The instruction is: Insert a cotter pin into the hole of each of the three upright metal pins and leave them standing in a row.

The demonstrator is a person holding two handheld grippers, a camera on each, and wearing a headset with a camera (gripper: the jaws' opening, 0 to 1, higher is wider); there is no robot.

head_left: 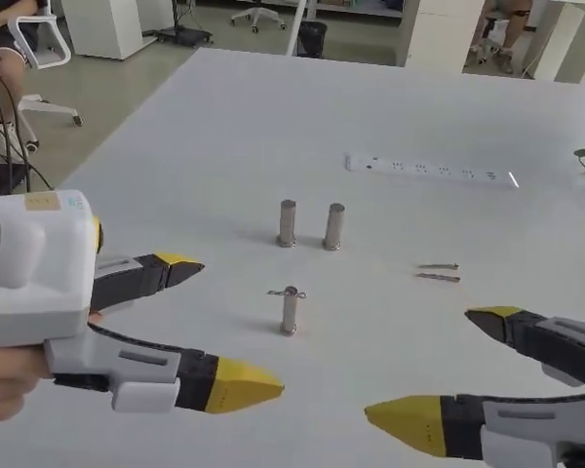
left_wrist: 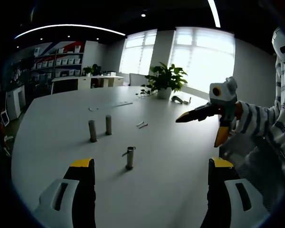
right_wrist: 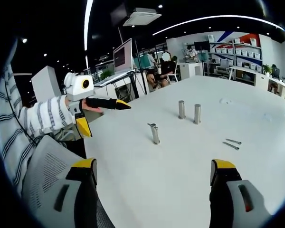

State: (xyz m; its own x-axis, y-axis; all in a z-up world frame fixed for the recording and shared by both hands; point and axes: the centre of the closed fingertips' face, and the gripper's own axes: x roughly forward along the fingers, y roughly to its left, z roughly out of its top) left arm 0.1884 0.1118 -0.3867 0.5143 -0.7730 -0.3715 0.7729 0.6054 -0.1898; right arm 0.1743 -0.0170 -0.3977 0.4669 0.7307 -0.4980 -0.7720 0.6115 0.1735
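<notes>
- The white counter [head_left: 224,127] is wide. Its far edge lies well beyond the pins, and bare surface surrounds them on every side.
- The left hand-held gripper [head_left: 214,322] hovers at the near left, jaws spread apart and holding nothing.
- The right hand-held gripper [head_left: 434,366] hovers at the near right, also spread apart and empty, with open counter between the two.
- Three metal pins stand upright. The rear left pin [head_left: 287,222] and rear right pin [head_left: 333,225] stand side by side, and the front pin [head_left: 290,317] stands nearer, apart from them.
- One inserted cotter pin [head_left: 286,292] sits crosswise at the front pin's top.
- Two loose cotter pins [head_left: 438,271] lie flat just beside each other, off to the right.
- One power strip [head_left: 429,169] lies farther back.
- The room is an office, with bright windows [left_wrist: 199,52], a potted plant [left_wrist: 164,78] and shelves of bins [left_wrist: 52,61].
</notes>
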